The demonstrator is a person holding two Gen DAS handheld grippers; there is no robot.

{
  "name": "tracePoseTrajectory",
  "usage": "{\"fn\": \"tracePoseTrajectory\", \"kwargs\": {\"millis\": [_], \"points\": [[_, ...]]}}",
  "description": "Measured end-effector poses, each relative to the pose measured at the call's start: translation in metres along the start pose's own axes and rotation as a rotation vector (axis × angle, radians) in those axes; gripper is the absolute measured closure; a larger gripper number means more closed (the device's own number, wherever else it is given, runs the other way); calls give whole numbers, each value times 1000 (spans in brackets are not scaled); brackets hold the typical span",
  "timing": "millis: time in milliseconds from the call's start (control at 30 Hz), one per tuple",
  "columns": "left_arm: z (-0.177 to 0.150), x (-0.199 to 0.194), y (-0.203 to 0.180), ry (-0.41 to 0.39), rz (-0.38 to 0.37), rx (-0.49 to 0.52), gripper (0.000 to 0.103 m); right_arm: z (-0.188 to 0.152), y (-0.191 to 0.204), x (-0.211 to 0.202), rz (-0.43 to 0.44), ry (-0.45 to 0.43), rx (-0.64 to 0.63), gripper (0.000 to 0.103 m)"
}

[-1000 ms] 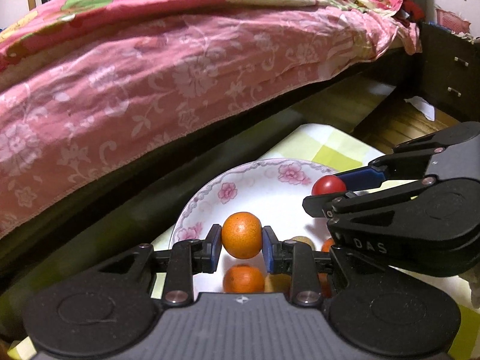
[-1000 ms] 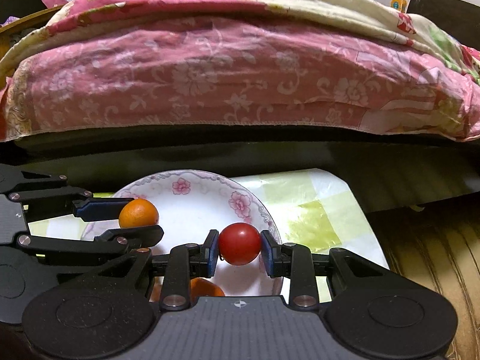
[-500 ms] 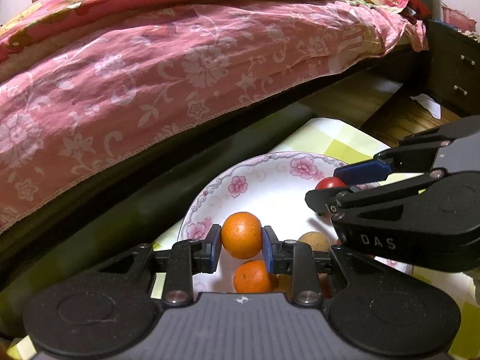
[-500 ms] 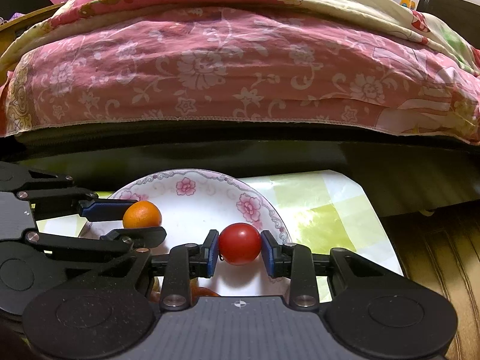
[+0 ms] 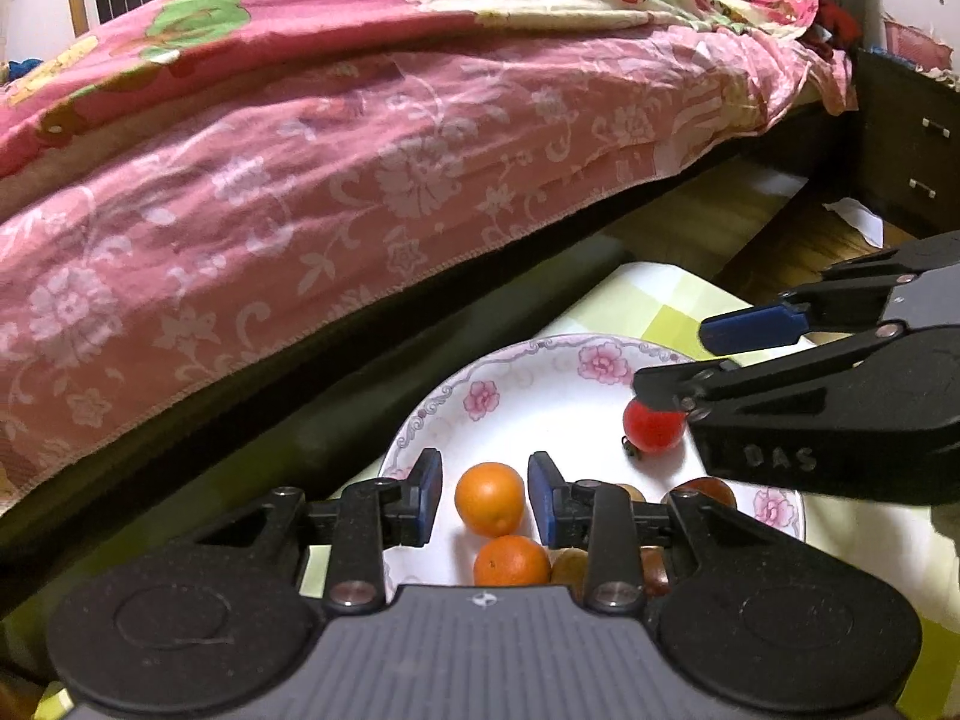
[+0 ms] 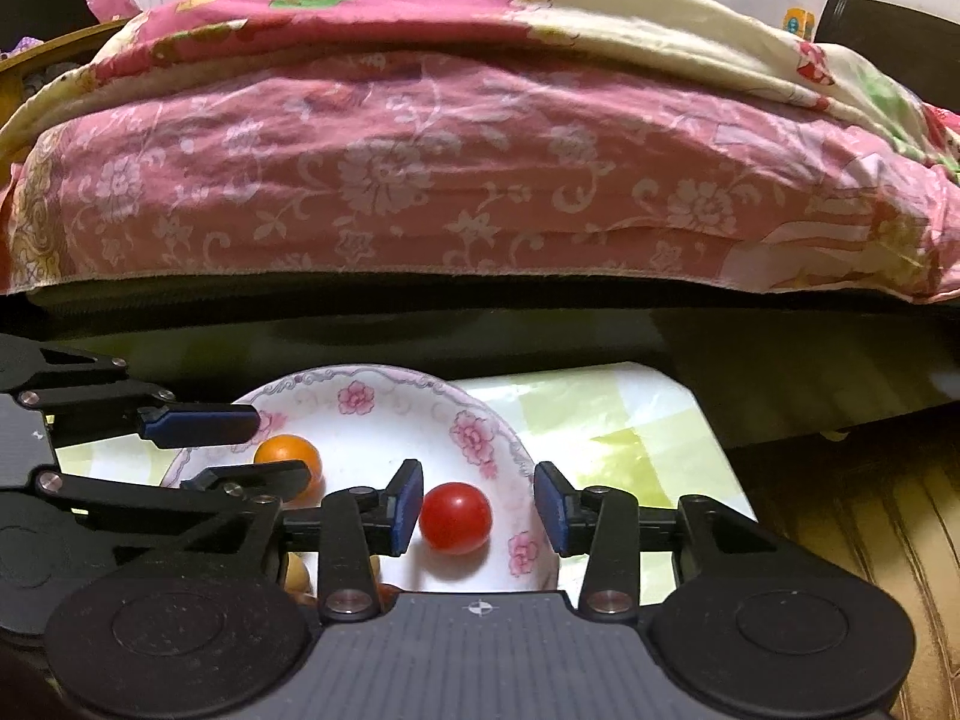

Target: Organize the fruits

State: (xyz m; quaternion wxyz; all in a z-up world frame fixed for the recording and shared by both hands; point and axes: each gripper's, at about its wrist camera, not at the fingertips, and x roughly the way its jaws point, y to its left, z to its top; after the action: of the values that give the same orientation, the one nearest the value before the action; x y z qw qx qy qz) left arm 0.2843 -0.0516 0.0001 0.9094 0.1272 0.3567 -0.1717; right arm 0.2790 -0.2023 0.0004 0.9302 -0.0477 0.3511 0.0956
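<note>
Nearest the left wrist camera, the left tongs point(image 5: 484, 497) are opening, their blue pads standing apart on either side of an orange point(image 5: 489, 498) without pressing it. That orange is resting on the flowered plate point(image 5: 528, 384), with a second orange point(image 5: 511, 561) touching it at 6 o'clock and some brownish fruits point(image 5: 569, 565) lying just beside that one at 3 o'clock, partly hidden behind the tongs.

Closest in the right wrist view, the right tongs point(image 6: 478, 507) are also opening, wide now, and the red tomato point(image 6: 455, 518) is sitting between the pads, clear of both, lying on the plate near its rim at 4 o'clock. Seen from the left wrist, the same tomato is lying at 2 o'clock from the first orange, well apart from it, half covered by the right tongs' black finger.

Under the plate, a yellow-green checked cloth point(image 6: 624, 438) is covering the counter. Beyond the cloth at 12 o'clock, a dark bed frame point(image 6: 480, 318) is running across, and a pink floral bedspread point(image 6: 456, 180) is hanging over its edge. Far off at 2 o'clock in the left wrist view, a dark cabinet with drawers point(image 5: 912, 150) is standing on the wooden floor point(image 5: 798, 240).
</note>
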Motion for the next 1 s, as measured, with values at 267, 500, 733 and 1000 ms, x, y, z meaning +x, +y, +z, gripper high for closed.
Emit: {"fn": "tracePoseTrajectory", "kwargs": {"millis": [267, 500, 733, 1000], "points": [[-7, -25, -3, -9, 13, -16, 63, 1, -7, -20, -30, -32, 40, 66], [-18, -53, -17, -7, 5, -14, 59, -11, -6, -47, -50, -33, 62, 66], [-28, -82, -26, -22, 1, -57, 49, -27, -4, -75, -67, -12, 88, 66], [-48, -109, -35, -29, 27, -86, 42, -51, 10, -105, -50, 0, 123, 66]]}}
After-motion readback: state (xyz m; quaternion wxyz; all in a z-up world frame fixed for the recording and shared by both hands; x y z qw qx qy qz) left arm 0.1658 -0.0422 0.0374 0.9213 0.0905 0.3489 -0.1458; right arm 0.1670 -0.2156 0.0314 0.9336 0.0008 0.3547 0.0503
